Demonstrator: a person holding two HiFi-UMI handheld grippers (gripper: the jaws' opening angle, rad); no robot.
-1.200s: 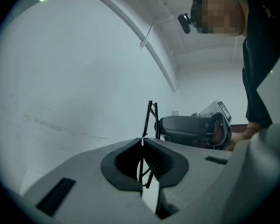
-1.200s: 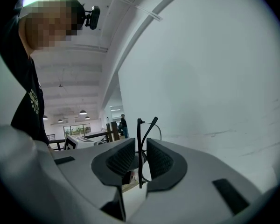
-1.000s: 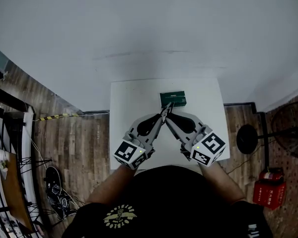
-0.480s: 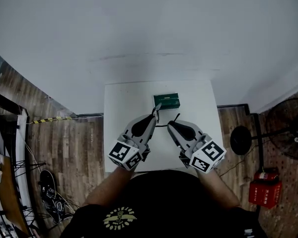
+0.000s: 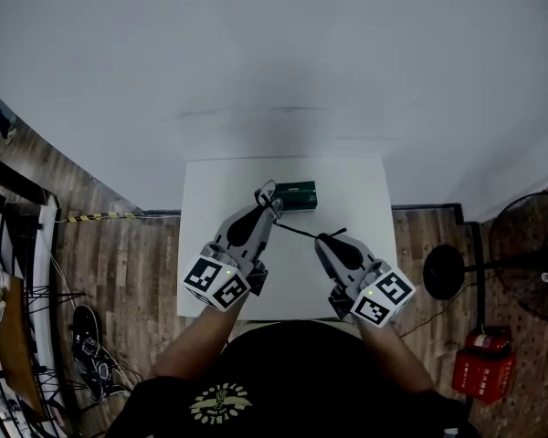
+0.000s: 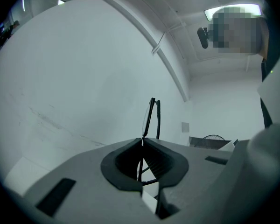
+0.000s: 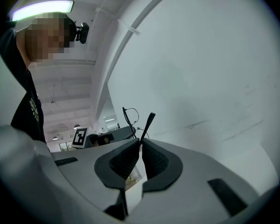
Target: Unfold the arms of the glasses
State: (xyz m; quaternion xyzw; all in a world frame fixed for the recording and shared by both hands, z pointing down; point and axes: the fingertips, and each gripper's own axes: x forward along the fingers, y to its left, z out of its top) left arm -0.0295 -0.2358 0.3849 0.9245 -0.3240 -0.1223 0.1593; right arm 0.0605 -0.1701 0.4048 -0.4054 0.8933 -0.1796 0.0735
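On the left, the left gripper [image 5: 264,201] is held above the white bench [image 5: 210,210]. Its jaws are pressed together on the front of the glasses [image 6: 152,118]. In the left gripper view the frame stands upright, edge-on, out of the pinch. A second thin dark bar rises just beside it, and I cannot tell whether that is the other arm folded against the front.

From that grip one temple arm [image 5: 301,231] runs rightward and a little toward the person. It is a thin dark line in the air between the two grippers, with its long axis lying roughly across the bench. Behind it, a green box [image 5: 295,192] rests on the bench near the far edge, apart from the glasses.

On the right, the right gripper [image 5: 334,238] is clamped on the tip end of that temple arm. In the right gripper view the tip pokes up between the closed pads, and the wire loop of the front shows beyond it.

The hinge therefore sits at the left gripper and the free end at the right gripper. By my judgement this arm looks swung well out from the front. Any further opening would carry the right gripper away around the hinge. The far arm lies nearer the left gripper.
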